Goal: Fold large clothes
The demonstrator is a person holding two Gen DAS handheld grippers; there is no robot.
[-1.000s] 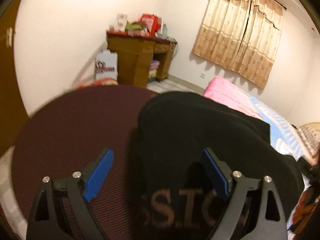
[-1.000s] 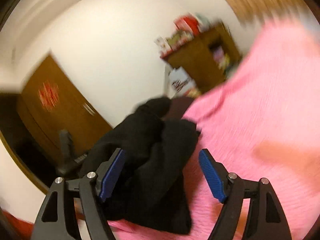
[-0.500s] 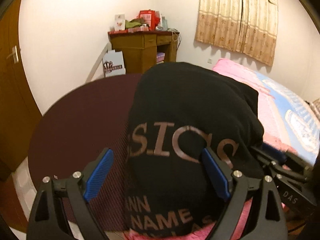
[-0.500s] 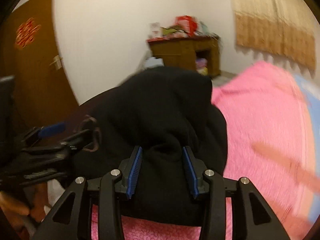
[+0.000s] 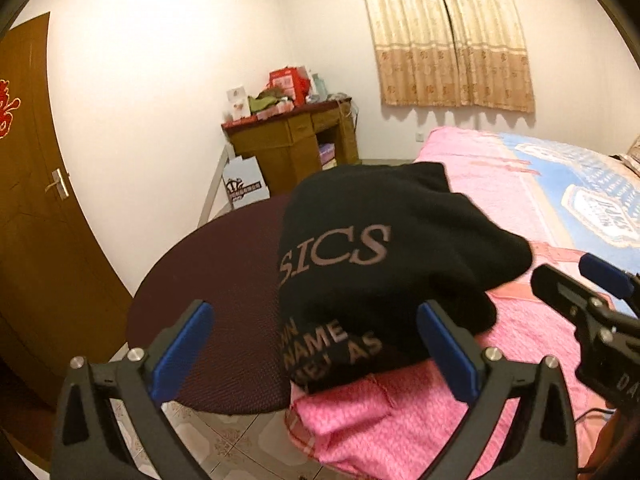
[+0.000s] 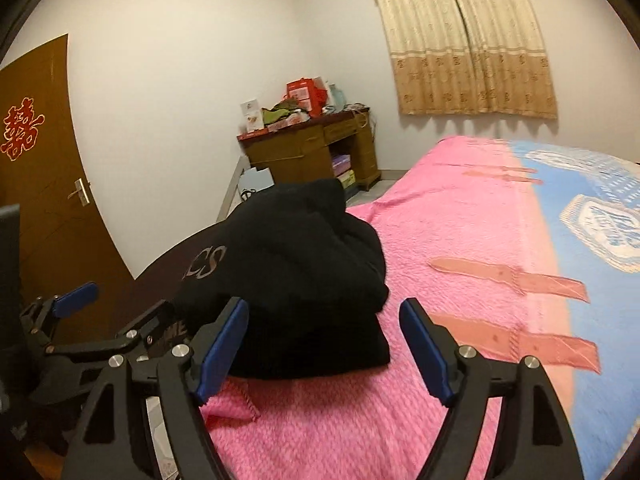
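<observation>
- The black garment [image 5: 384, 264] was a thick, matte knit folded into a rounded, bulky bundle, with grey block lettering across its upper face.
- It lay at the corner of the bed, on a pink blanket [image 6: 440, 240] of nubby, looped weave; part of it overhung a dark maroon round surface [image 5: 224, 280] with a fine mesh grain.
- The left gripper [image 5: 320, 354], black frame with 2 blue ribbed pads, was opening, its jaws wide apart; the bundle sat at 12 to 1 o'clock between them, untouched by either pad.
- The right gripper [image 6: 324, 354] was also opening; the bundle lay at 11 o'clock, behind its left pad, and the pads pressed on nothing.
</observation>
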